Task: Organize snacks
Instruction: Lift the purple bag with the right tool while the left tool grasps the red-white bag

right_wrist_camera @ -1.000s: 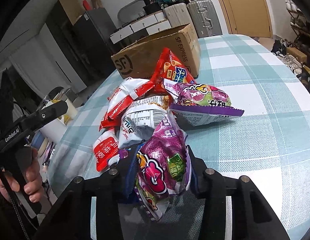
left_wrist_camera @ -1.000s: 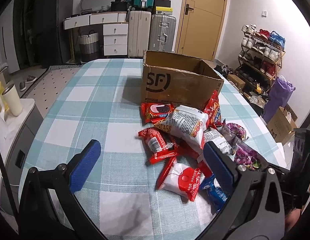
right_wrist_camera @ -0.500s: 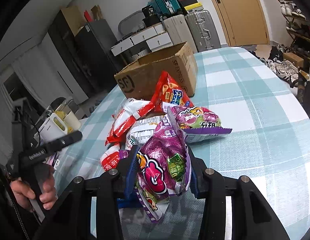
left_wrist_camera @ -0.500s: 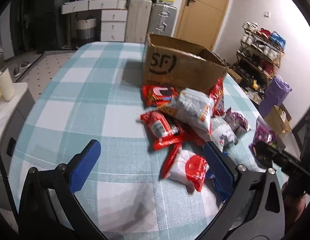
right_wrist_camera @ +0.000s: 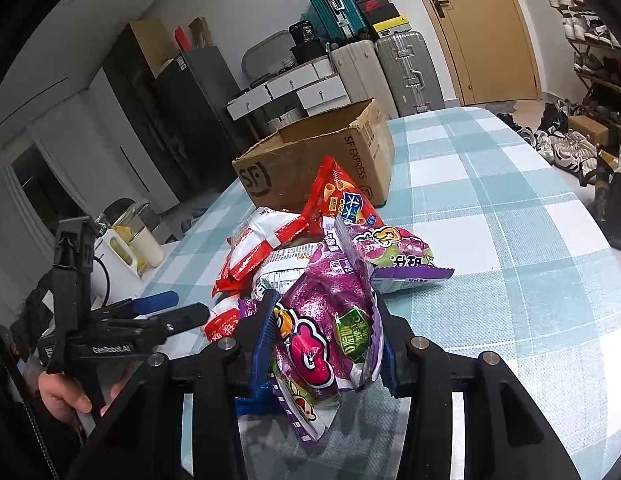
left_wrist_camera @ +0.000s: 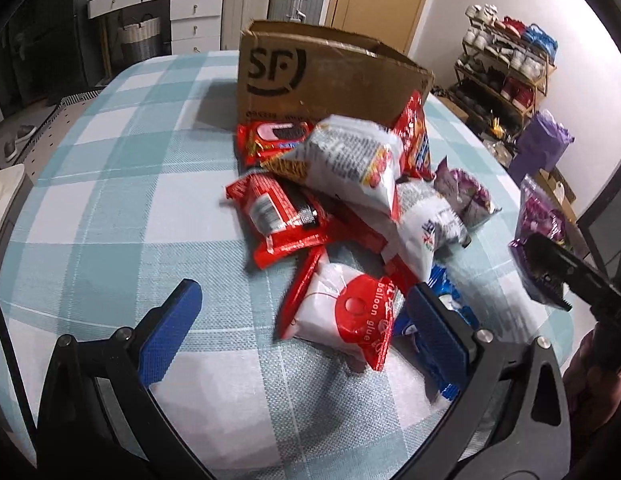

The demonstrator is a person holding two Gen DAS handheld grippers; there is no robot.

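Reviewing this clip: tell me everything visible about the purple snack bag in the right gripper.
The purple snack bag is a shiny, crinkled foil-like pouch, magenta and purple, with a big pink cartoon letter, a green label and a white-and-purple bottom edge. It stands roughly upright, clamped by the right gripper, whose blue pads press both its sides so that it bulges between them. It appears lifted clear of the checked tablecloth, in front of the snack pile. The left wrist view shows it at the far right.

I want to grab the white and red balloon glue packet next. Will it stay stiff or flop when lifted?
The balloon glue packet looks puffed and pillow-like, so it will probably give under the pads rather than stay rigid. Its glossy film may be slippery. It leans on a red wrapper, so lifting it could nudge that neighbour. The left gripper stands open around it.
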